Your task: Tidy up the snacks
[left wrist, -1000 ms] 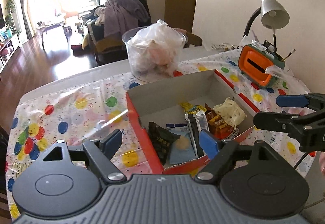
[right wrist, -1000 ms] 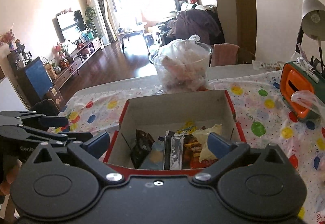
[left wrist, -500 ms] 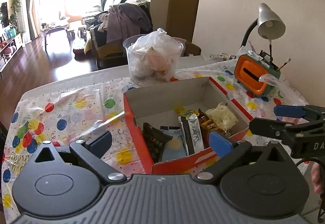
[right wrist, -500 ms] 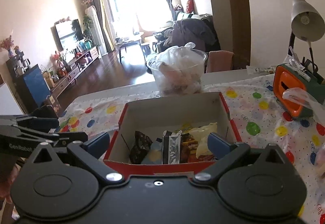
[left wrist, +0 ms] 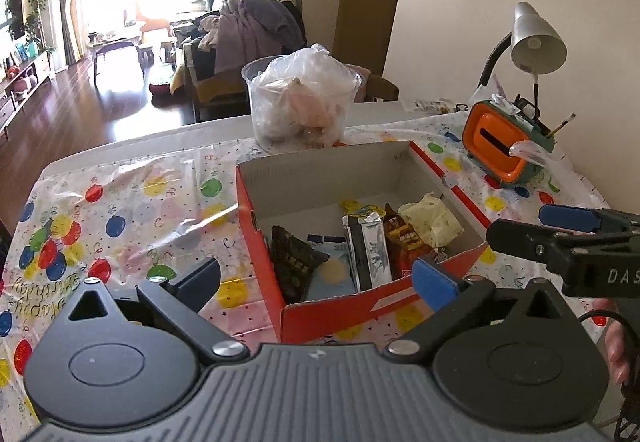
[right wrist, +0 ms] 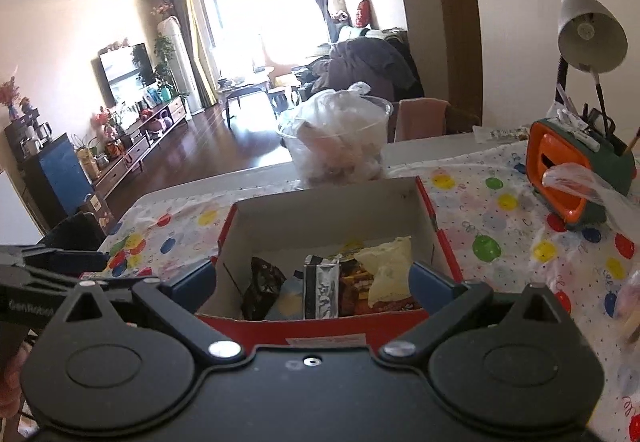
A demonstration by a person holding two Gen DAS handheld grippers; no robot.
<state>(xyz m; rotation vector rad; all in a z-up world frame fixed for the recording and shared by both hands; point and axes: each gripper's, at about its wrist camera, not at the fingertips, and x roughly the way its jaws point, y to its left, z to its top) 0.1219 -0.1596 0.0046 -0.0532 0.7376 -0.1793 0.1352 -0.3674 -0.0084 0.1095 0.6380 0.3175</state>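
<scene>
A red cardboard box [left wrist: 340, 308] sits on the balloon-print tablecloth [left wrist: 120, 209]. It holds several snack packs: a dark one [left wrist: 294, 262], a silver one [left wrist: 366, 250], a brown one [left wrist: 404, 238] and a pale yellow one [left wrist: 434, 219]. My left gripper [left wrist: 316, 276] is open and empty, held back above the box's near wall. My right gripper [right wrist: 312, 284] is open and empty in front of the box [right wrist: 320, 338], and it also shows at the right of the left wrist view [left wrist: 560, 230]. The same packs show in the right wrist view [right wrist: 320, 288].
A clear tub with a plastic bag [left wrist: 304, 101] stands behind the box. An orange and green desk organizer [left wrist: 504, 145] and a grey lamp [left wrist: 536, 41] stand at the right by the wall. The table's far edge [left wrist: 160, 141] faces a living room.
Both grippers have pulled back and risen away from the box, so it looks smaller and lower in view. Both stay open. The snacks have not moved.
</scene>
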